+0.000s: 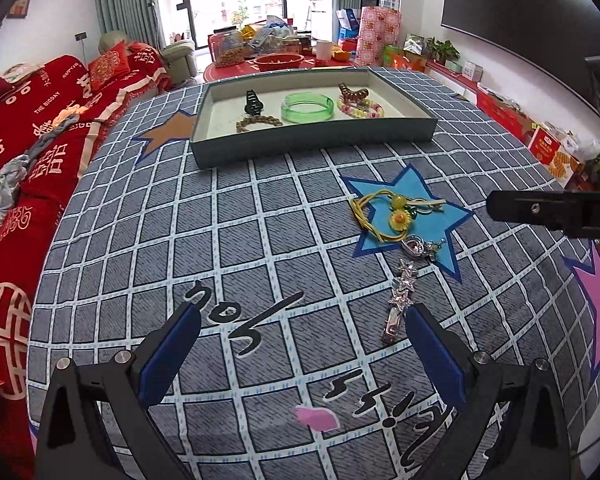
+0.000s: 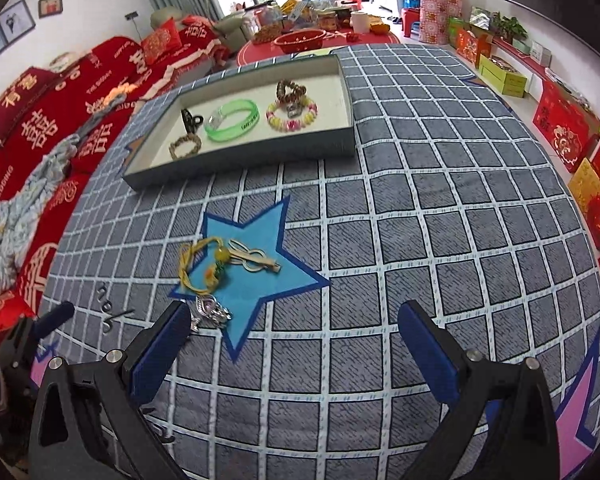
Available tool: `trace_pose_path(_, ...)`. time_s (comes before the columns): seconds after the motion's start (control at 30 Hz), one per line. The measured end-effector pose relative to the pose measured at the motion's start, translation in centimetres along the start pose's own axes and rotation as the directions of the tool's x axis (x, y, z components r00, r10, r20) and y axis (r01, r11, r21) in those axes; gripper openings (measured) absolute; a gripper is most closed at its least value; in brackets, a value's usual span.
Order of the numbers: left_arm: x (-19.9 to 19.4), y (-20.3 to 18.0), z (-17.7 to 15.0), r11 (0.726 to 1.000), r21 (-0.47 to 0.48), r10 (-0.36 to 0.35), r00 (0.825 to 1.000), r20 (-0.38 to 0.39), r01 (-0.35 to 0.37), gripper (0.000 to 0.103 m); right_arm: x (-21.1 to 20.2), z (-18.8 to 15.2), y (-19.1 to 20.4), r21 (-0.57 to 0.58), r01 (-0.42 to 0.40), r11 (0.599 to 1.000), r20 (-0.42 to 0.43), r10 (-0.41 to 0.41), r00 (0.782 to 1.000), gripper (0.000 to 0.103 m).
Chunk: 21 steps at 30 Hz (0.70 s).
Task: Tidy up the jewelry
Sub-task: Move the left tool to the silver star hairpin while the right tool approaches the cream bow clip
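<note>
A grey tray (image 1: 312,146) at the far side of the table holds a green bangle (image 1: 307,107), a black clip (image 1: 253,102), a brown bead bracelet (image 1: 259,122), a pink-yellow bead bracelet (image 1: 360,110) and a brown claw clip (image 1: 353,92). On a blue star patch lie a yellow cord necklace (image 1: 392,214) and a silver pendant (image 1: 420,246). A sparkly star hair clip (image 1: 402,300) lies just inside my left gripper's right finger. My left gripper (image 1: 302,316) is open and holds nothing. My right gripper (image 2: 296,316) is open and holds nothing, with the pendant (image 2: 212,310) by its left finger and the necklace (image 2: 204,268) beyond.
The table wears a blue-grey checked cloth (image 2: 420,220) with star patches. A red-covered sofa (image 1: 28,140) runs along the left. Boxes (image 2: 572,132) line the floor on the right. A cluttered red table (image 1: 280,60) stands behind the tray.
</note>
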<state>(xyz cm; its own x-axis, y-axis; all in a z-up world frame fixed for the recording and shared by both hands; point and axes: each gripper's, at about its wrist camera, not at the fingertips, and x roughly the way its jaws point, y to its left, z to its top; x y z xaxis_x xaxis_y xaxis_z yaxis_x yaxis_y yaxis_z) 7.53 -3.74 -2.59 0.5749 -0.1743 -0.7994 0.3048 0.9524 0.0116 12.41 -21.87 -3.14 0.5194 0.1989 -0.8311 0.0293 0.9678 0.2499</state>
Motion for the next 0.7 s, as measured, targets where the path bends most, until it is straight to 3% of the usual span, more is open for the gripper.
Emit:
trace_pose_path(0.43,1.5,-1.3,-0.1,0.998,0.051,-0.02,0.999,-0.038,0.022,0.103,3.1,0.8,0.9,-0.165,0.045,0.985,-0.054,-0.054,0.997,0.102)
trace_pose_path(0.7,2.3,-2.1,0.0,0.996,0.077,-0.032,0.998,-0.055,0.036,0.103,4.7,1.7,2.6,-0.276,0.042,0.96,-0.079,-0.066,0.995,0.078)
